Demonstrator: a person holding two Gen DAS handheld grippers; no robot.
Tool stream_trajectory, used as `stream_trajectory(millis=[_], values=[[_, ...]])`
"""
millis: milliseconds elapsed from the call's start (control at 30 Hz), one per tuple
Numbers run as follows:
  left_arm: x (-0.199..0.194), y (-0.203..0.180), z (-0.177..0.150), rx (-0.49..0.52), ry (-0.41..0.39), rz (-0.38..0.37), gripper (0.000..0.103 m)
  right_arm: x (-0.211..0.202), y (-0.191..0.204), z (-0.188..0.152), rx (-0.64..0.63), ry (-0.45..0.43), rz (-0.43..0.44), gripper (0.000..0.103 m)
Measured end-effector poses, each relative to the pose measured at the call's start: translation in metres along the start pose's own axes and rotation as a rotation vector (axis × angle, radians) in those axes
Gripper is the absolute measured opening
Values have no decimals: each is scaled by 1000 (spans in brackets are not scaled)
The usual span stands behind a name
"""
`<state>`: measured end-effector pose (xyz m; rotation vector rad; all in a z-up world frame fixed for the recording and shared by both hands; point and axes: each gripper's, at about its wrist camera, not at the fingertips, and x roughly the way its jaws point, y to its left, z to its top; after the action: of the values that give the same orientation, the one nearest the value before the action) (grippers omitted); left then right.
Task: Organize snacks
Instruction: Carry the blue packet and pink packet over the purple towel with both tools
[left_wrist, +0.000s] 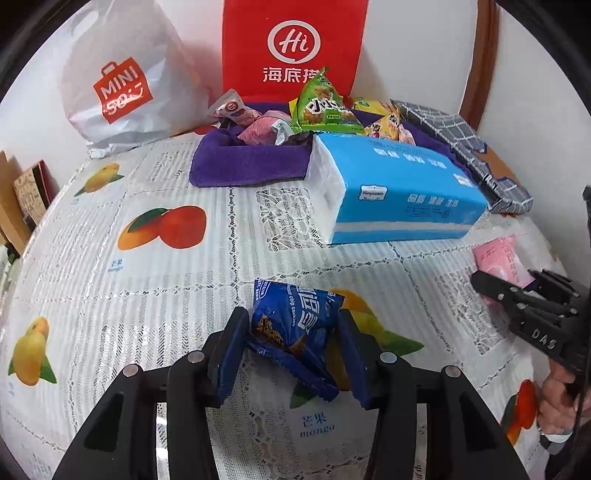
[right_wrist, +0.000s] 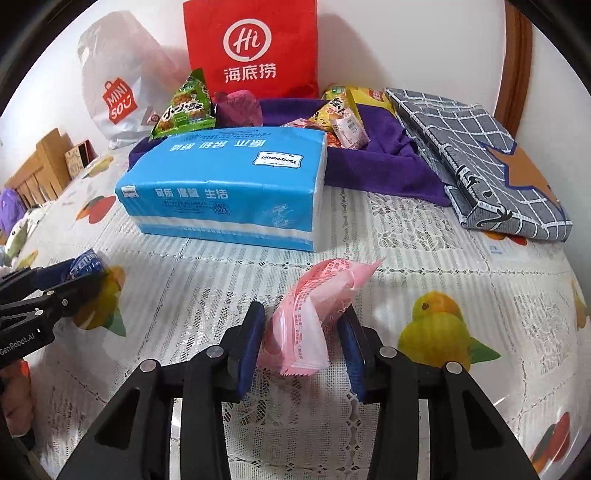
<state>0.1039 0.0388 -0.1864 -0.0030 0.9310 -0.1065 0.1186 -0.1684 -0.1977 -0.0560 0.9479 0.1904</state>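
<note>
The left tongs are seen at 6 o'clock in the left wrist view, with the blue cookie packet between the two pads; the pads appear to touch its sides, so the packet is judged to be pinched, its near end resting on the tabletop. The right tongs are seen at 6 o'clock in the right wrist view, set around the pink snack packet. The left pad lies against the wrapper, while a narrow gap seems to remain at the right pad, so whether the packet is gripped cannot be told. The purple cloth tray is located at 12 o'clock, behind the blue tissue pack, with a white shopping bag at 10 o'clock and a red bag directly behind it. Several snacks are already held in the tray: a green packet, yellow packets and small pink ones. The task is judged to be well advanced. Two packets are left outside the tray; both remain to be lifted, carried past the tissue pack and deposited.
</note>
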Motion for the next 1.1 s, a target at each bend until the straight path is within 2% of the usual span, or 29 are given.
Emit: stream_trajectory(millis=[167, 467, 567, 667, 767, 800, 833, 900, 967, 1100], values=[[1, -5, 1, 26, 7, 33, 46, -1, 1, 0, -3, 1, -4, 42], [1, -5, 1, 26, 7, 33, 46, -1, 1, 0, -8, 2, -10, 42], [0, -5, 1, 12, 2, 43, 43, -1, 0, 0, -2, 1, -6, 41], [-3, -3, 1, -6, 5, 4, 41, -1, -5, 0, 3, 2, 29, 36], [-13, 1, 2, -54, 8, -79, 41, -8, -20, 0, 118, 32, 109, 35], [-17, 1, 2, -55, 1, -82, 41, -13, -24, 0, 149, 37, 152, 35], [-22, -1, 4, -46, -3, -70, 41, -17, -25, 1, 153, 32, 151, 35], [-29, -4, 9, -31, 3, -45, 41, -32, -24, 3, 130, 1, 81, 35], [-37, -5, 16, -36, 6, -69, 41, -44, -23, 6, 120, -19, 44, 35], [-48, -7, 37, -49, 12, -113, 41, -73, -28, 18, 147, -60, 23, 35]])
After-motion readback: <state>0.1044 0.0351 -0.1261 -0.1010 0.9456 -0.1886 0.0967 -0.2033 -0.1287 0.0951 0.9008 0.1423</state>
